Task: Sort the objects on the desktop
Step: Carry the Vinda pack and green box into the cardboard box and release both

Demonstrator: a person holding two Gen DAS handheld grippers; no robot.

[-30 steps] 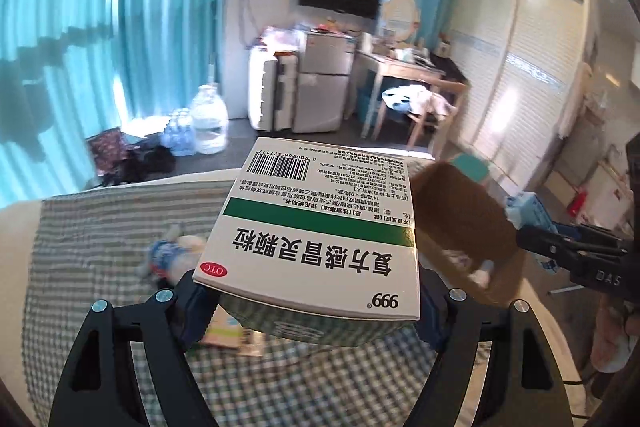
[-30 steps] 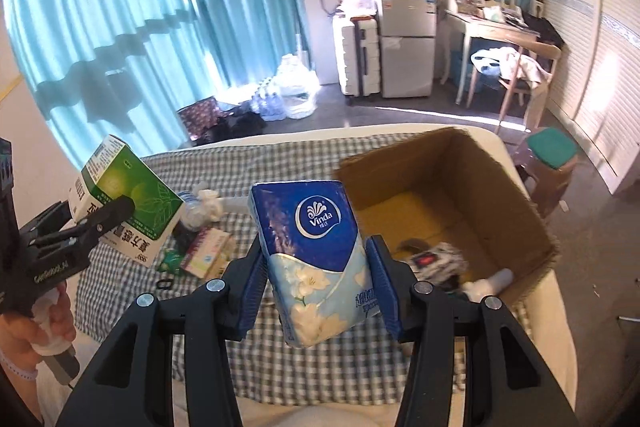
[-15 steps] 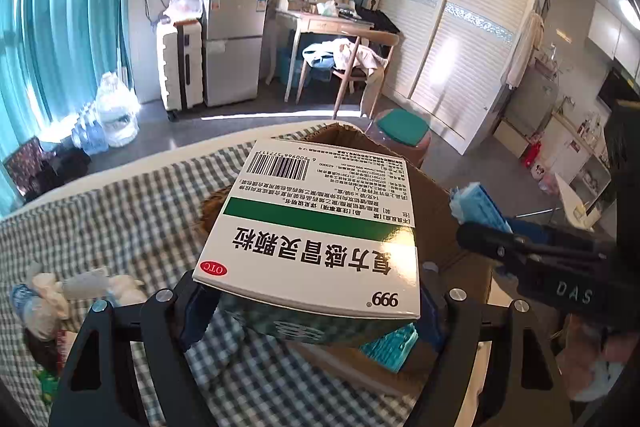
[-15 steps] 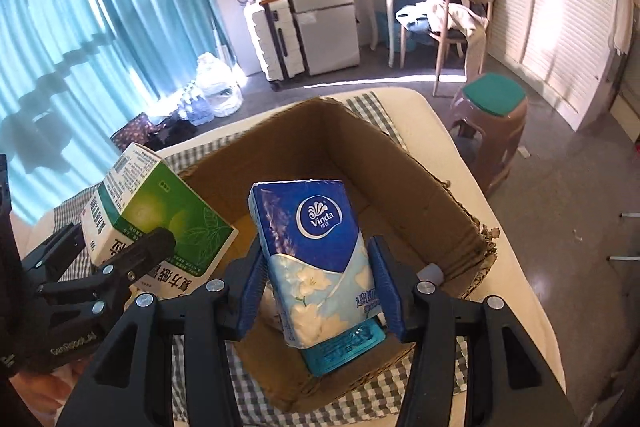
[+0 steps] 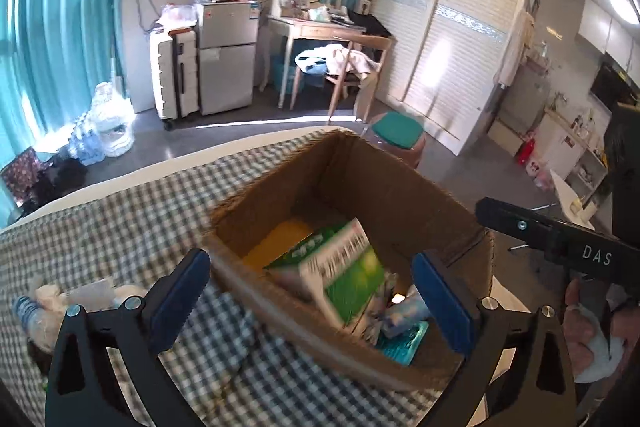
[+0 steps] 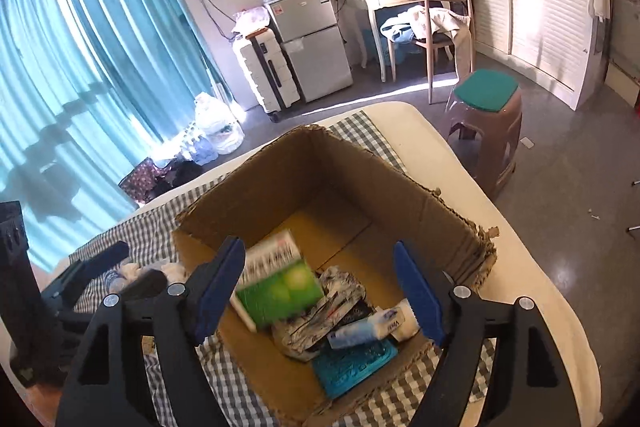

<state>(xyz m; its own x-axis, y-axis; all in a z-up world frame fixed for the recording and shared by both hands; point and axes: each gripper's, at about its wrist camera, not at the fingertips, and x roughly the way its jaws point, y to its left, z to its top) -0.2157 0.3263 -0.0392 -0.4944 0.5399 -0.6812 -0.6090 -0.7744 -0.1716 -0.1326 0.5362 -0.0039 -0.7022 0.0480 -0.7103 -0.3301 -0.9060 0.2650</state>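
Green-and-white cardboard medicine box (image 5: pixel 340 277), blurred, inside open brown cardboard carton (image 6: pixel 400 187), below and ahead of left gripper (image 5: pixel 310 297); jaws opening, nothing between. Blue tissue pack (image 6: pixel 366 329) lying low in carton under right gripper (image 6: pixel 320 293), likewise opening, empty

- I see the green-and-white cardboard medicine box (image 6: pixel 276 285), motion-blurred, tilted inside the open brown cardboard carton (image 6: pixel 400 187), towards its left wall.
- I see the blue-and-white soft tissue pack (image 6: pixel 366 327) lying flat near the carton's near right corner, on a teal embossed packet (image 6: pixel 354 363).
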